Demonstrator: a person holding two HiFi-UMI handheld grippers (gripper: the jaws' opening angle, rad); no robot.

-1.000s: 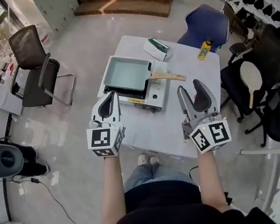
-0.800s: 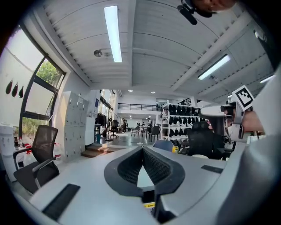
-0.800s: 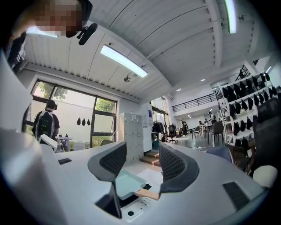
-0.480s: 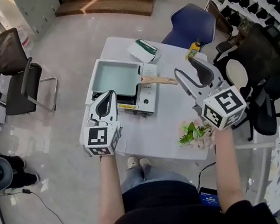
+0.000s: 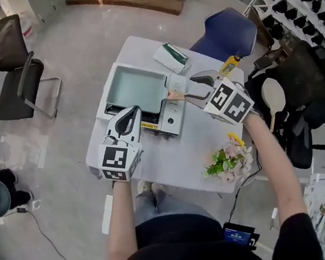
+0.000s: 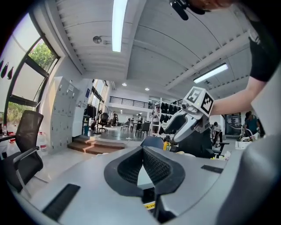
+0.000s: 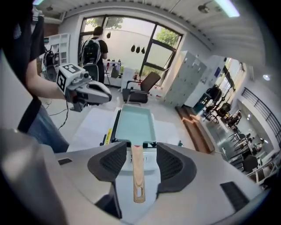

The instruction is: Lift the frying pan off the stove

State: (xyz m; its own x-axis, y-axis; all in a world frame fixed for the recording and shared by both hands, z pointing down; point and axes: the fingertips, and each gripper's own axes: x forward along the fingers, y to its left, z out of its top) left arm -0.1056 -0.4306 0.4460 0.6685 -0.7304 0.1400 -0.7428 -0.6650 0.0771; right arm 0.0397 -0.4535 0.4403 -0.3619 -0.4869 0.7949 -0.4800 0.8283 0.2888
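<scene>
A rectangular mint-green frying pan (image 5: 135, 88) (image 7: 137, 125) sits on a portable stove (image 5: 169, 116) (image 7: 107, 132) on the white table (image 5: 172, 155). Its wooden handle (image 5: 176, 94) (image 7: 137, 173) points right. My right gripper (image 5: 188, 90) (image 7: 136, 160) is open and level with the handle. The handle lies in the gap between the pads, and neither pad touches it. My left gripper (image 5: 128, 120) (image 6: 142, 151) hovers over the stove's front edge, shut with nothing in it. It also shows in the right gripper view, at the left (image 7: 88, 90).
A white-and-green box (image 5: 170, 57) and a yellow bottle (image 5: 229, 63) lie at the table's far side. A bunch of flowers (image 5: 227, 160) lies at the near right corner. A blue chair (image 5: 224, 35) stands beyond the table, a black chair (image 5: 9, 58) to the left, and dark chairs to the right.
My right gripper has swung from the table's near right side forward and leftward, turning so its jaws now straddle the pan handle. The left gripper has stayed about where it was.
</scene>
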